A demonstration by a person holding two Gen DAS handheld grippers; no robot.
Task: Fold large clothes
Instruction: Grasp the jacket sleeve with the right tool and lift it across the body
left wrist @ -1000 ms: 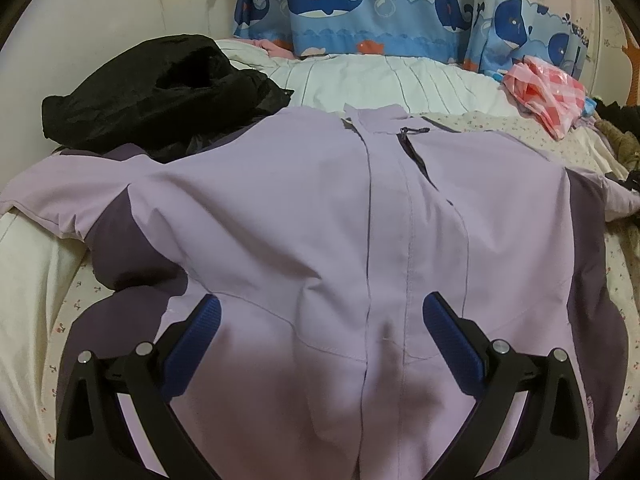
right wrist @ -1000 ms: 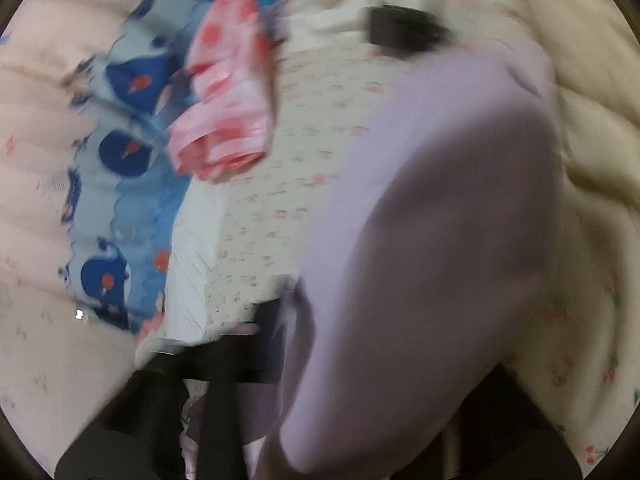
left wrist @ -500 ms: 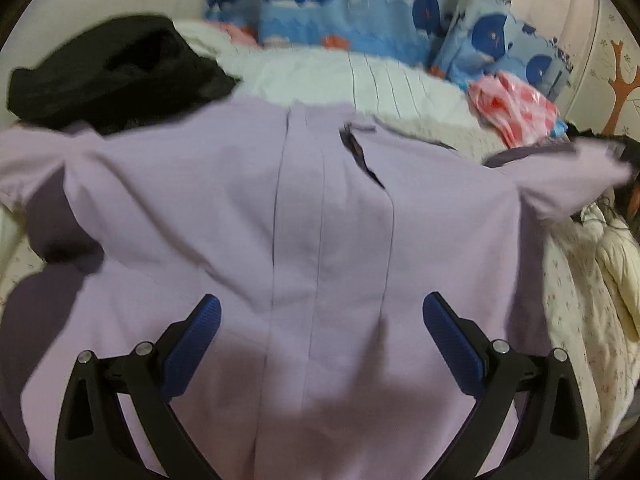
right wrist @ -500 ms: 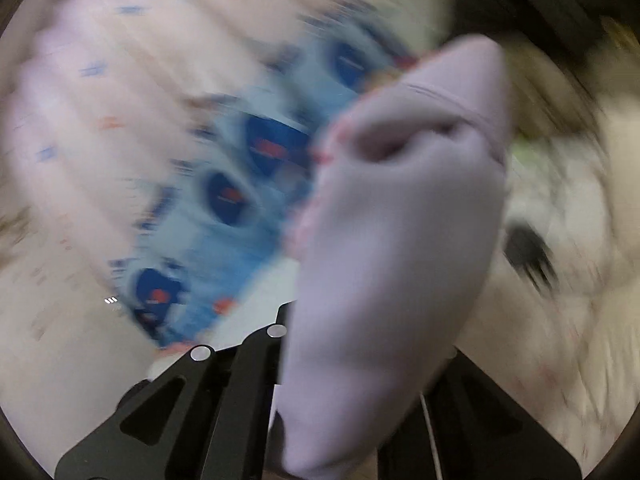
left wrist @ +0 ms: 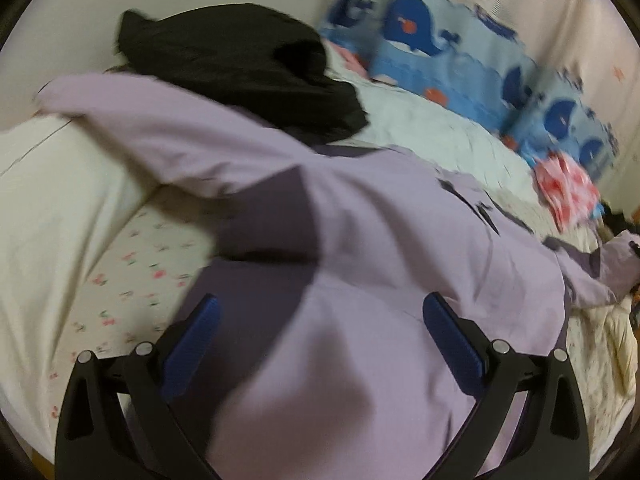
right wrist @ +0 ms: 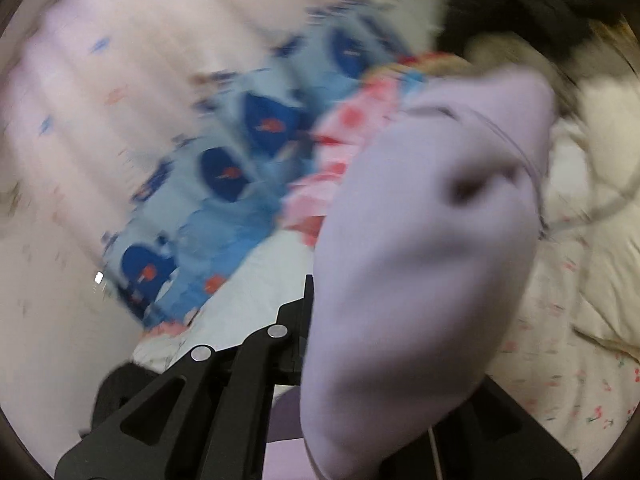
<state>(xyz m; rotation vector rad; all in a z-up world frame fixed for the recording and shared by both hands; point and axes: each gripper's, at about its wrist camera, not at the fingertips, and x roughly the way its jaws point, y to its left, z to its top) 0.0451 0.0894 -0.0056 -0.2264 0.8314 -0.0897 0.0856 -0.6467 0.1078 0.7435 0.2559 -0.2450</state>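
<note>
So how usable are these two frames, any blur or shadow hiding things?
Left wrist: mild smear, fisheye bend; a shadow darkens the lilac jacket between the open left tongs. Right wrist: heavy streaking; the lilac sleeve fills the middle, hiding the right tongs' tips.

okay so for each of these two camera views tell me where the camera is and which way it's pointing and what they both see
Left wrist: on the left gripper, angled down over the lilac jacket on the bed; its open blue-padded jaws show.
Right wrist: on the right gripper, aimed across the bed at the whale-print curtain; its black frame shows, jaws shut on a jacket sleeve.
Shared: jacket, curtain, pink patterned cloth, floral sheet.
</note>
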